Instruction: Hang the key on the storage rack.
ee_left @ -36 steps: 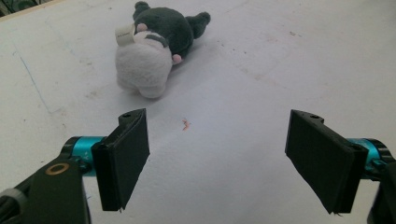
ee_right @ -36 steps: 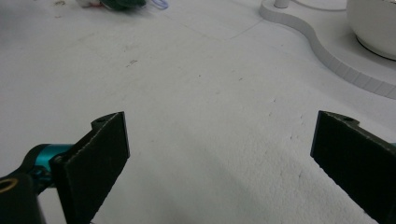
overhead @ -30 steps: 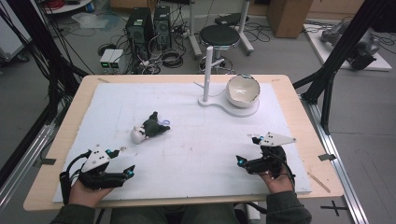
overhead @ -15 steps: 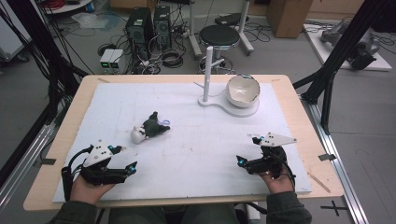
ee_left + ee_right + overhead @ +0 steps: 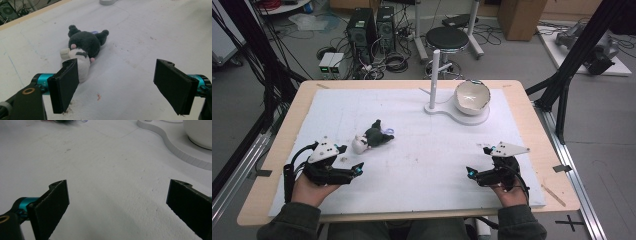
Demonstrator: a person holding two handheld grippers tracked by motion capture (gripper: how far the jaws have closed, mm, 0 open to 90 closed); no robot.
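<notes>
High view puts the left tool (image 5: 349, 159) near the front left of the worktop (image 5: 412, 85), its jaws spread wide and holding nothing, with the plush toy (image 5: 373, 137) lying just ahead of it and a little toward the middle, close but not touching. The right tool (image 5: 478, 161) sits at the front right, likewise gaping and empty, and is well apart from the toy, so the left hand is clearly the nearer one for a pick. The toy lies on its side with its long axis running roughly across the left tool's line of reach, white face end nearer that tool and dark body and ears farther off. Left gripper view adds what the overhead picture cannot: the plush toy (image 5: 83, 48) sits ahead and off toward one jaw rather than centred in the gap, so I judge the tool would need to shift sideways before closing. Right gripper view looks over bare white sheet toward the curved white stand (image 5: 175, 147) with the bowl (image 5: 200, 133) on it, far beyond its jaws; high view shows the stand's upright post (image 5: 433, 80) beside that bowl.
</notes>
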